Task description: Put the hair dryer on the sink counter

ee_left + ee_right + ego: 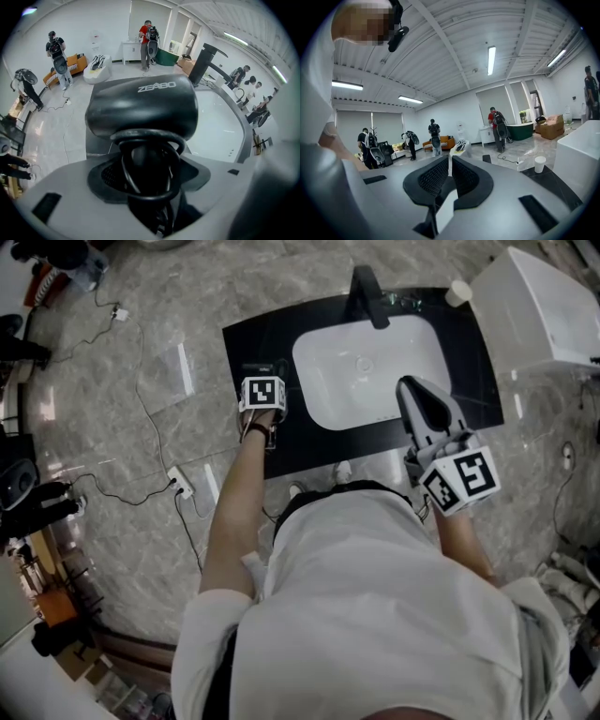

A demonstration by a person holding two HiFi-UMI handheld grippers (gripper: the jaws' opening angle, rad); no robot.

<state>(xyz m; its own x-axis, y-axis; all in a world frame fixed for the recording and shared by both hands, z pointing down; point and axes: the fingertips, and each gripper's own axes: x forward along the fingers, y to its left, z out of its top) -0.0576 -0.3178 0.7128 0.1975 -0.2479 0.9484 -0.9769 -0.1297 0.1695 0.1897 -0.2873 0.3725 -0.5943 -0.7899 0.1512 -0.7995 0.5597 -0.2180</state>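
The left gripper [147,168] points steeply down over the left edge of the black counter [469,352], just beside the left rim of the white basin [375,371]. Its jaws are spread wide. Between them stands the handle of the black hair dryer [143,105], with the cord [140,140] wound round it in loops (the ribbed pad on the left jaw shows clear of the handle, so the grip looks let go). The dryer's fat body lies beyond the jaw tips on the narrow strip of counter between that left edge and the basin, its printed side turned up toward the camera. In the head view the gripper's marker cube [262,395] covers most of the dryer. The right gripper [449,164] is held roughly level above the counter's front right part, near the basin's right rim. Its jaws are drawn together to a thin slit, with nothing in them. A dark faucet [367,296] rises at the back edge of the counter behind the basin, and a small white cup [458,292] stands at the back right corner.
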